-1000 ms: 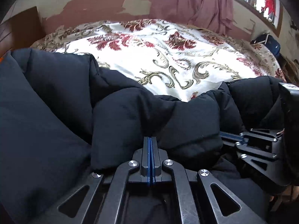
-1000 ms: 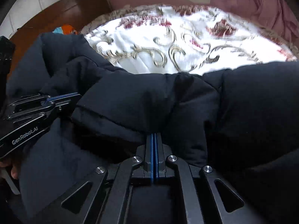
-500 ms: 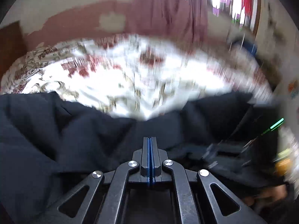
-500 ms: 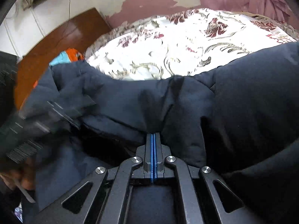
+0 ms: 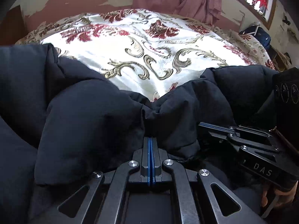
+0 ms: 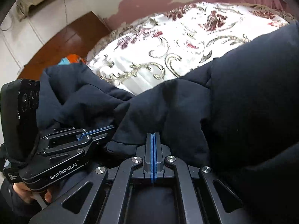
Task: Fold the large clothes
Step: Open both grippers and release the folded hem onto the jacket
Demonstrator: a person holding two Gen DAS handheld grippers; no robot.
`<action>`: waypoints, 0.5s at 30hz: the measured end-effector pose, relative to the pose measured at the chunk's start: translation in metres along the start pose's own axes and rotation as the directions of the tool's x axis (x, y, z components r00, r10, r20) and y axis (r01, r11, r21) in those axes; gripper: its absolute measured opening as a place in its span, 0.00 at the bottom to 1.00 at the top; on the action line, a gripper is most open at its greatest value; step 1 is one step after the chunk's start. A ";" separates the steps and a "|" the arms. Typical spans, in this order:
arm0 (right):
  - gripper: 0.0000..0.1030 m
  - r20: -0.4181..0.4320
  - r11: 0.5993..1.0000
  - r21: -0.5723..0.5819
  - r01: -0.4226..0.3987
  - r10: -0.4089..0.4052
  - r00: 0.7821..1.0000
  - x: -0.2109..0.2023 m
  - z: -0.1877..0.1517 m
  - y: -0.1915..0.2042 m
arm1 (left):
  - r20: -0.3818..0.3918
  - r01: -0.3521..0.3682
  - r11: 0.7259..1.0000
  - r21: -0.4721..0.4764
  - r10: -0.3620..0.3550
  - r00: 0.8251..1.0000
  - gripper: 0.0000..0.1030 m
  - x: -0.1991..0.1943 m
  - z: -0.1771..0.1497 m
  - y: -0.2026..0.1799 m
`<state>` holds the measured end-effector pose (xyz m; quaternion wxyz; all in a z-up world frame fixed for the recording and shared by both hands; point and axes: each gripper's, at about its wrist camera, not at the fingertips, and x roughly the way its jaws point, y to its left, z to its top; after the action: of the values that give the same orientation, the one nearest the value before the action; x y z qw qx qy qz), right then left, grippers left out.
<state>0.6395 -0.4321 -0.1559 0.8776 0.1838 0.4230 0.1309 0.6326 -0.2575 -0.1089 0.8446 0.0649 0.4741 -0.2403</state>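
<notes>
Both grippers lowered, one jacket (image 5: 89,123) pinched

in the left wrist view the dark puffy jacket (image 5: 89,123) has shifted: the dip in its top edge, which half a second ago sat low and blurred across the frame, now forms a sharp notch at about 12 o'clock of the left gripper (image 5: 150,140), and more of the floral bedspread (image 5: 153,48) shows above it than a second ago. the right gripper (image 5: 205,126) has returned to sharp view at 3 o'clock, sitting lower than a second ago. in the right wrist view the jacket's right bulk now climbs higher toward 2 o'clock, the scene has rolled, and the left gripper (image 6: 110,128) at 9 o'clock is crisp again after its blur.
</notes>
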 end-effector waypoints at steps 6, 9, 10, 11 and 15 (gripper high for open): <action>0.00 0.008 1.000 0.019 -0.014 0.014 1.000 0.005 0.002 -0.005 | 0.048 0.046 0.998 -0.038 -0.044 0.998 0.04 0.001 -0.003 0.006; 0.01 0.066 0.999 0.011 -0.047 0.046 0.997 -0.010 -0.005 -0.004 | 0.123 0.103 0.992 -0.079 -0.093 0.988 0.04 -0.020 -0.011 0.013; 0.01 0.087 0.999 0.011 -0.052 0.051 0.995 -0.016 -0.007 -0.003 | 0.149 0.110 0.989 -0.100 -0.095 0.984 0.04 -0.028 -0.014 0.015; 0.01 0.099 0.998 0.015 -0.053 0.051 0.994 -0.019 -0.008 -0.003 | 0.178 0.118 0.985 -0.124 -0.095 0.980 0.04 -0.038 -0.017 0.018; 0.06 0.137 0.998 0.036 -0.053 0.048 0.989 -0.033 -0.016 -0.002 | 0.269 0.158 0.965 -0.209 -0.099 0.958 0.21 -0.069 -0.037 0.030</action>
<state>0.6072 -0.4430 -0.1430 0.8970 0.2203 0.3599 0.1320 0.5877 -0.1951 -0.0752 0.8831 -0.0954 0.3884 -0.2452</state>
